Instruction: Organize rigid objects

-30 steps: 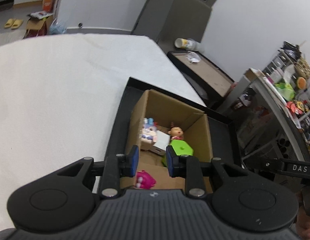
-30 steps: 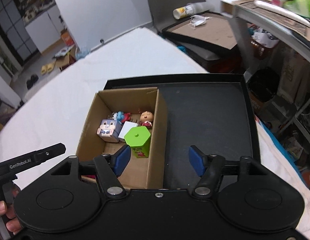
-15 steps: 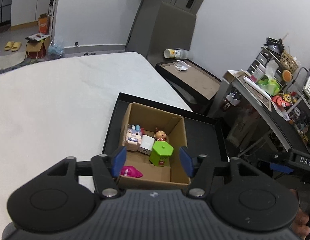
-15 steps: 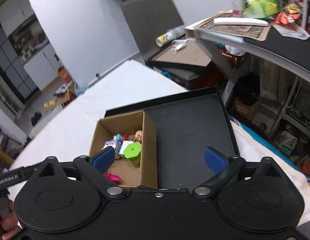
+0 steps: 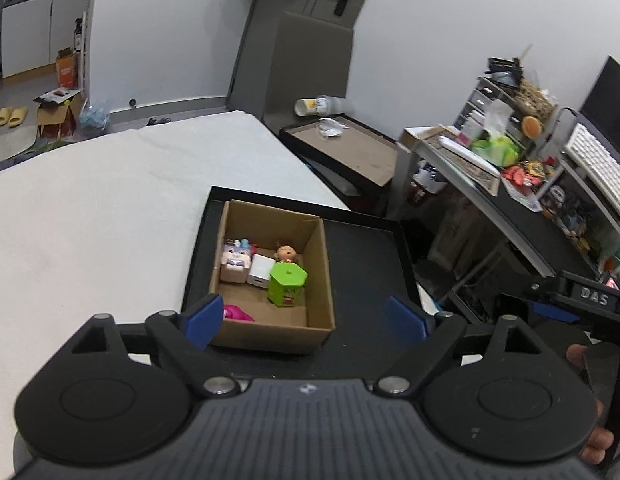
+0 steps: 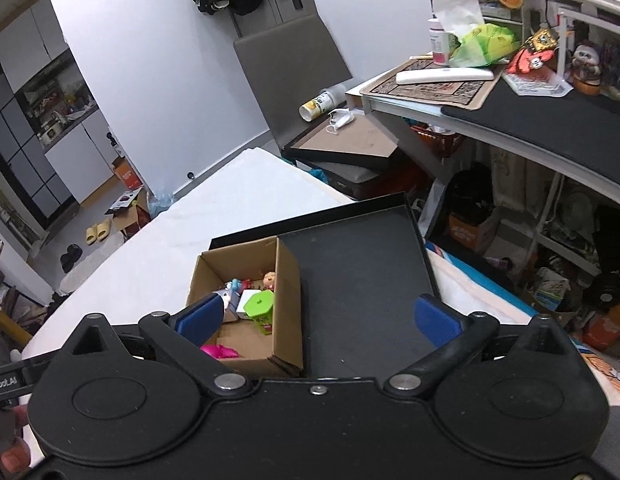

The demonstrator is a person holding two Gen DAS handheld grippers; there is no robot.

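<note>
An open cardboard box [image 5: 317,268] [image 6: 288,300] stands in the left half of a black tray [image 5: 365,264] [image 6: 361,272]. Inside it are a green hexagonal container [image 5: 286,283] [image 6: 260,307], a white cube [image 5: 260,271], a bunny-faced block [image 5: 234,260] [image 6: 230,294], a small doll figure [image 5: 286,252] [image 6: 270,279] and a pink toy [image 5: 236,314] [image 6: 220,351]. My left gripper [image 5: 306,318] is open wide and empty, held back above the box's near side. My right gripper [image 6: 317,318] is open wide and empty, above the tray's near edge.
The tray lies on a white table surface [image 5: 90,216]. Beyond the table stand a grey chair [image 6: 290,68] and a low black-framed board [image 5: 345,148] with a tipped cup. A cluttered desk [image 6: 489,80] fills the right side.
The left gripper opened from nearly shut to wide. Both grippers have pulled up and back from the box, which now looks smaller. The right gripper widened too.
</note>
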